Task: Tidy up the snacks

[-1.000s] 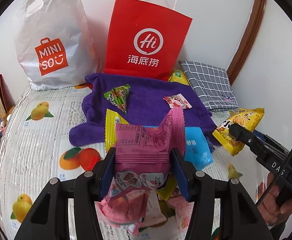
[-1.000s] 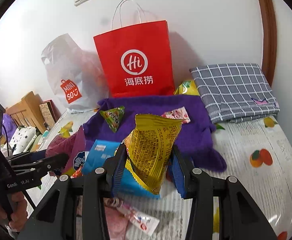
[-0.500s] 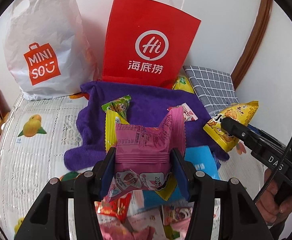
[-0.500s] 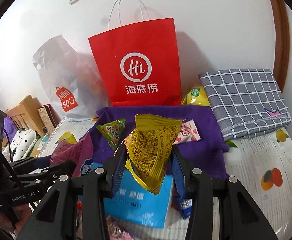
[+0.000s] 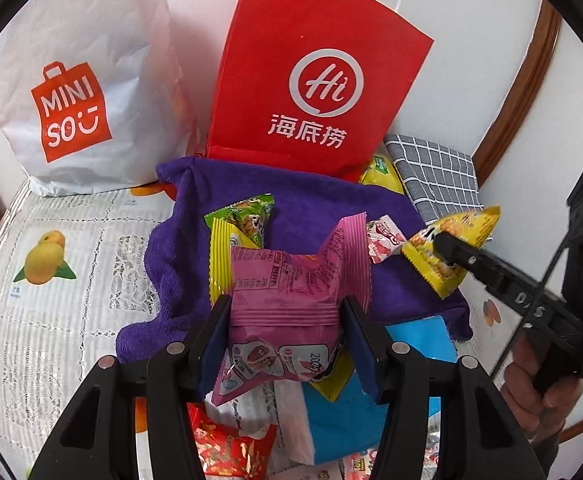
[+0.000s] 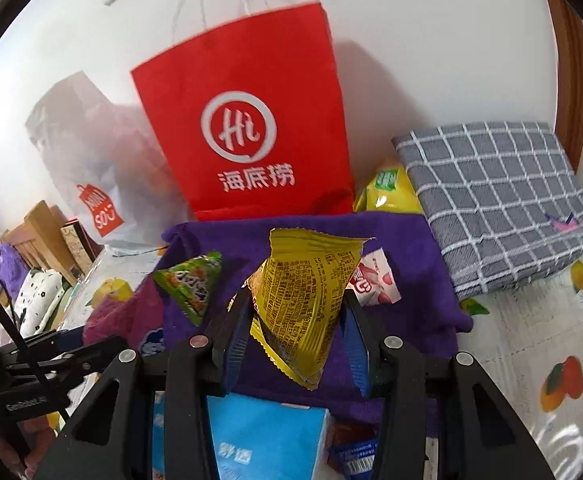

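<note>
My left gripper (image 5: pixel 285 320) is shut on a pink snack packet (image 5: pixel 287 292), held above the near edge of a purple towel (image 5: pixel 311 196). In the right wrist view my right gripper (image 6: pixel 295 328) is shut on a yellow snack packet (image 6: pixel 307 292) over the same purple towel (image 6: pixel 415 264); that yellow packet (image 5: pixel 447 248) also shows at the right of the left wrist view. On the towel lie a green triangular packet (image 5: pixel 247 216) and a small red-and-white packet (image 5: pixel 383 240). A blue packet (image 6: pixel 263 436) and other snacks lie under the grippers.
A red paper bag (image 5: pixel 311 80) stands against the wall behind the towel, a white plastic bag (image 5: pixel 79 80) to its left. A folded grey checked cloth (image 6: pixel 495 196) and a yellow bag (image 6: pixel 387 192) lie at the right. A fruit-print cover (image 5: pixel 43 280) spreads over the surface.
Both grippers have moved forward toward the red bag and the purple towel, each keeping its packet. The bags and towel now look larger and closer.
</note>
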{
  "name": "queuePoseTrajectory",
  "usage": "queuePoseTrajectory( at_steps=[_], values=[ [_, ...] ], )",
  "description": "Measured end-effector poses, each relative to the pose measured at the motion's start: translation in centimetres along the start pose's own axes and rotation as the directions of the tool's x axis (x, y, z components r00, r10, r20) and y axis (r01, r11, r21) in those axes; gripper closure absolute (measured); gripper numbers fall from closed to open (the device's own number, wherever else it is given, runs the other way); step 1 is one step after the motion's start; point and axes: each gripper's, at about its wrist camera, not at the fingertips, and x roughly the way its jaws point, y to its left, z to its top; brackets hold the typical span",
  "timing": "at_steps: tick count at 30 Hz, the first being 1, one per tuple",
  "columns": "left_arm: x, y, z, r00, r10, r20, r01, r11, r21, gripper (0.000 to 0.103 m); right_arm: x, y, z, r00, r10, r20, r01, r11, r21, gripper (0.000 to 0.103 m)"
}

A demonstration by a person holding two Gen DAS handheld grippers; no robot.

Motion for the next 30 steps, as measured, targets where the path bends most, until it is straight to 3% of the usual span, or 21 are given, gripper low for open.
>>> queuePoseTrajectory(
  at_steps=[18, 26, 30],
  values=[
    [0.5, 1.4, 0.0, 1.0, -0.029, 0.003, 0.029, 0.999, -0.042, 0.05, 4.1, -3.6, -1.5, 0.992, -0.09, -0.084, 0.094, 0.994, 0.046, 0.059],
    [0.2, 2.6, 0.0, 1.0, 0.024, 0.017, -0.023, 0.997, -0.069, 0.05, 5.4, -3.4, -2.3, 0.988, -0.076, -0.138, 0.082, 0.996, 0.036, 0.059],
    [0.5, 3.3, 0.2, 1.0, 0.025, 0.011, -0.023, 0.995, -0.095, 0.05, 5.3, -3.4, -2.5, 0.99, -0.075, -0.123, 0.08, 0.996, 0.037, 0.059]
  ],
)
